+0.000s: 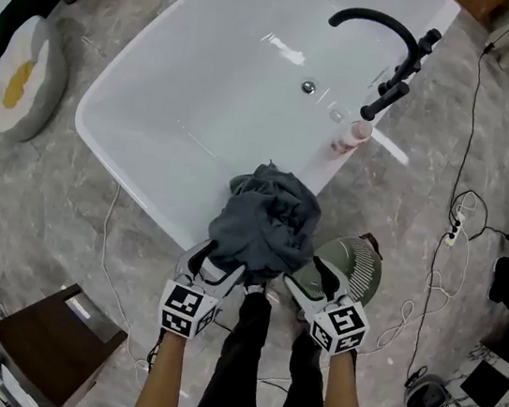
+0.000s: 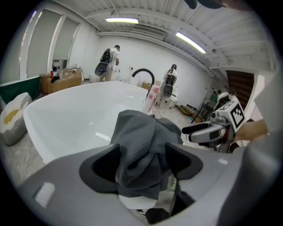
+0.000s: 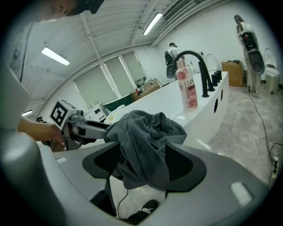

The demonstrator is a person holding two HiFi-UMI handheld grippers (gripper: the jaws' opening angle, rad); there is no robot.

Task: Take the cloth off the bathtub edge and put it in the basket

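1. Two grippers are on one gray cloth (image 1: 267, 217), both at its near side. The cloth sits bunched in a heap on the near edge of the white bathtub (image 1: 158, 89), and part of it drapes over the rim toward the person.
2. Left gripper (image 1: 217, 266): jaws partway apart and clamped on the cloth. In the left gripper view the fabric fills the gap and presses against both dark pads.
3. Right gripper (image 1: 315, 283): same, jaws partway apart and closed on a fold of the cloth. A flap hangs below the pads, with floor visible under it.
4. Each gripper shows in the other's view, marker cube toward the camera, just beside the cloth.
5. Basket (image 1: 364, 262) (round, greenish, ribbed) stands on the floor just beside the tub. It is right behind the right gripper and partly hidden by it. The cloth is not in it.
6. Black arched faucet (image 1: 381, 22) is on the tub's right rim. A pink bottle (image 1: 347, 143) stands upright on that rim between the faucet and the cloth, apart from the cloth.
7. Drain (image 1: 307, 86) shows in the tub bottom.
8. Person's forearms are bare; dark trousers (image 1: 241, 357) show below the grippers.
9. Rest: dark brown cabinet (image 1: 54, 339) at lower left, white cushion with a yellow spot (image 1: 22, 78) at far left, and cables (image 1: 455, 228) on the gray floor at right.
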